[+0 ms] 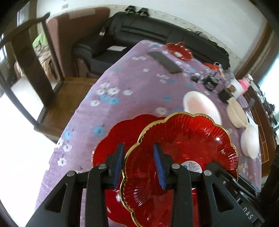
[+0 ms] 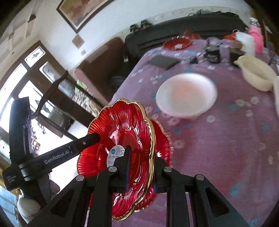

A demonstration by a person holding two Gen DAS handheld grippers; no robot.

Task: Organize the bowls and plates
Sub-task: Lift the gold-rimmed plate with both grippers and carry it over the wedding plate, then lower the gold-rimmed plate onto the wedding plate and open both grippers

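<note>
My left claw (image 1: 139,165) and right claw (image 2: 141,167), both nearly closed, pinch opposite rims of the red plate (image 1: 183,139) held above the purple tablecloth (image 1: 130,83).

A home living room: black sofa (image 1: 139,29), framed picture (image 2: 78,10) on the wall, wooden chair (image 1: 34,57), table (image 1: 130,83) under floral purple cloth.

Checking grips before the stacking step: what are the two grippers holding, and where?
Both fingers pairs straddle the gold rim of one red scalloped plate: right gripper clamped there; left gripper at the opposite edge.
</note>
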